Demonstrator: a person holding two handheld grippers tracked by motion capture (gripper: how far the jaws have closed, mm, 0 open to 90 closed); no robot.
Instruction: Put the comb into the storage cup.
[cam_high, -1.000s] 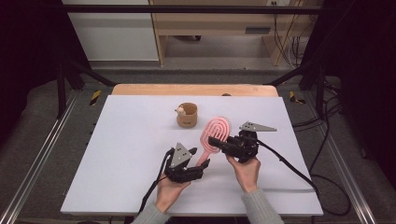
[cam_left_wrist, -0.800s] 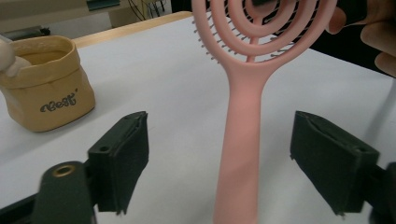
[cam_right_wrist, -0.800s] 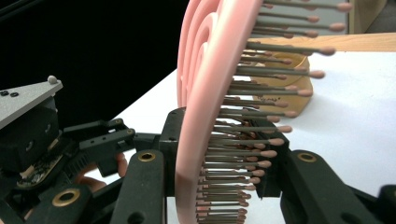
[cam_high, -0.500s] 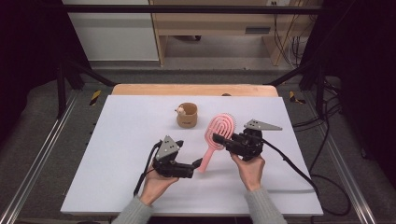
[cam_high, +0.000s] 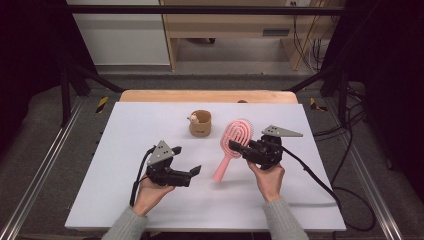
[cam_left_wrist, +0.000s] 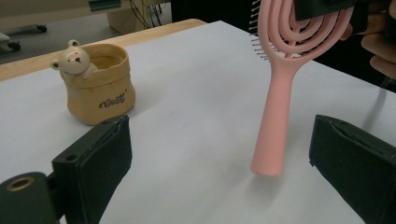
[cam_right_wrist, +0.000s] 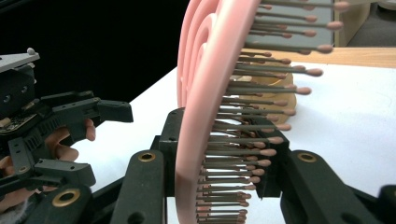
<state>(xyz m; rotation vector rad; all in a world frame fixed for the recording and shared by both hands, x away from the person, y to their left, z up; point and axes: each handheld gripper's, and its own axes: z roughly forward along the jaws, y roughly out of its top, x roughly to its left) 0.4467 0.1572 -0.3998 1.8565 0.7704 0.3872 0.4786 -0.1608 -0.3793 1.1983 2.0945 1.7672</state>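
Observation:
A pink hairbrush (cam_high: 231, 150) hangs tilted above the white table (cam_high: 125, 135), its handle end (cam_left_wrist: 273, 140) pointing down and left just over the surface. My right gripper (cam_high: 239, 148) is shut on the brush's round head (cam_right_wrist: 201, 116), one jaw on its flat back and one among the bristles. My left gripper (cam_high: 192, 176) is open a little left of the handle and apart from it; its wide-set jaws (cam_left_wrist: 219, 154) hold nothing. The left gripper (cam_right_wrist: 70, 121) also shows at the left of the right gripper view.
A small tan cup (cam_high: 201, 123) with a bear figure on its rim (cam_left_wrist: 74, 58) stands behind the grippers near the table's middle. A wooden board (cam_high: 150, 96) edges the far side. Cables (cam_high: 320, 175) trail off to the right.
The left gripper has drawn back to the left, away from the brush handle. The right gripper has lifted the brush by its head and carried it slightly right.

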